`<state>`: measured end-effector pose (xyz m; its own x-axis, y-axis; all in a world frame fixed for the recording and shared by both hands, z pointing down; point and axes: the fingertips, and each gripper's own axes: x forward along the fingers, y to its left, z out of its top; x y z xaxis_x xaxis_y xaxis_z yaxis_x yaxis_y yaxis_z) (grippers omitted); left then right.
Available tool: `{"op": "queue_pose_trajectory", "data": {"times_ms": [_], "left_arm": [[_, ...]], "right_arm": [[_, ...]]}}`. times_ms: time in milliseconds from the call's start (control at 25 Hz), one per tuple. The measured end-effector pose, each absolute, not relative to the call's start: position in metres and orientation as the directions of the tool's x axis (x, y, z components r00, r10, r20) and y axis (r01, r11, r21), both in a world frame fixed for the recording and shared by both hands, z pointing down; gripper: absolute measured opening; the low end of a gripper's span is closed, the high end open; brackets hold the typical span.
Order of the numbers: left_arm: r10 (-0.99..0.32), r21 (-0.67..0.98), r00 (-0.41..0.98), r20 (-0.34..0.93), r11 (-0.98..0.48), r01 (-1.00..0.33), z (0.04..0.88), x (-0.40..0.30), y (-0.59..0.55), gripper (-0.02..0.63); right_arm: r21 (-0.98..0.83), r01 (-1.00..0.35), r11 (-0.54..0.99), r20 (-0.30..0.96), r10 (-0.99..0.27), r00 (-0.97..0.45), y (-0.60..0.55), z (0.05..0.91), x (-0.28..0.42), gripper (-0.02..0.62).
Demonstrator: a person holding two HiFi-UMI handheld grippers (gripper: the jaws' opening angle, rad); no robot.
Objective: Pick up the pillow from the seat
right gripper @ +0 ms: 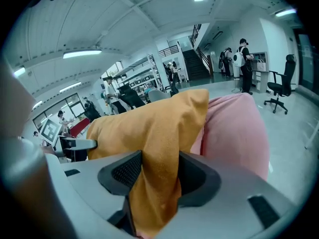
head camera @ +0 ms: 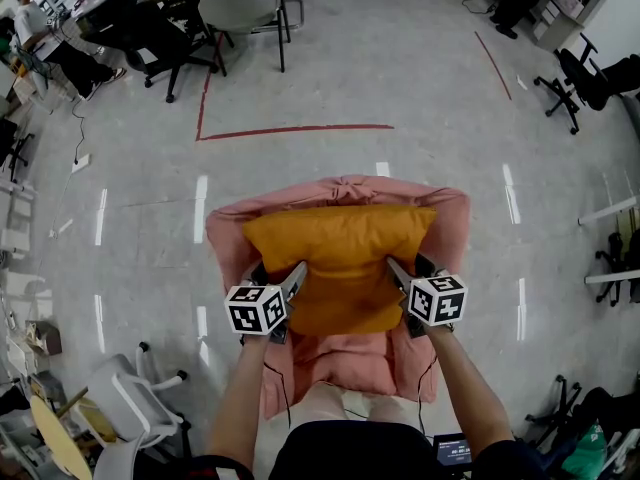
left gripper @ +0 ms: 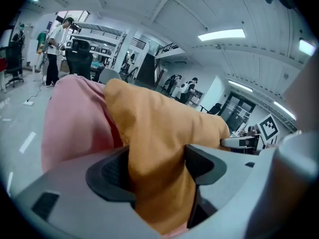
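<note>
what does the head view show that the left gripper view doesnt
Only the head view: the whole outline of the orange pillow, leaning against the back of the pink seat, the person's forearms, and red tape lines on the floor. Only the left gripper view: the left gripper with its pads pinching a fold of the pillow's fabric, and the ceiling lights. Both: the pillow, the seat, and the left gripper at the pillow's edge.

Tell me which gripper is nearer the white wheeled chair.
Left. The left gripper clamps the orange pillow at the edge toward the white wheeled chair; the right gripper clamps the opposite edge, farther away.
</note>
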<state>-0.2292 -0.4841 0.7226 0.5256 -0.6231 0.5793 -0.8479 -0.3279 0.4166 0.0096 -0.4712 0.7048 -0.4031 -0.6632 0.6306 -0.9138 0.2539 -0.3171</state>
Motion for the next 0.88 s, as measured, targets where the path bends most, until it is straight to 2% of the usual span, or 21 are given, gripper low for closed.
{"op": "queue_pose_trajectory", "data": {"times_ms": [160, 320, 520, 880], "left_arm": [[-0.597, 0.431, 0.523, 0.608, -0.306, -0.849, 0.722, -0.226, -0.477, 0.255], [-0.601, 0.429, 0.522, 0.605, -0.306, -0.850, 0.719, -0.220, -0.468, 0.198], [-0.609, 0.425, 0.517, 0.602, -0.303, -0.853, 0.713, -0.216, -0.458, 0.170], [-0.620, 0.411, 0.522, 0.585, -0.328, -0.850, 0.691, -0.214, -0.444, 0.163]], "right_arm": [[-0.307, -0.913, 0.270, 0.632, -0.659, -0.407, -0.467, 0.703, 0.001, 0.165], [-0.310, -0.909, 0.278, 0.624, -0.662, -0.415, -0.460, 0.701, -0.001, 0.118], [-0.318, -0.907, 0.277, 0.616, -0.666, -0.420, -0.452, 0.697, 0.000, 0.092], [-0.322, -0.900, 0.295, 0.587, -0.684, -0.434, -0.436, 0.677, 0.000, 0.094]]}}
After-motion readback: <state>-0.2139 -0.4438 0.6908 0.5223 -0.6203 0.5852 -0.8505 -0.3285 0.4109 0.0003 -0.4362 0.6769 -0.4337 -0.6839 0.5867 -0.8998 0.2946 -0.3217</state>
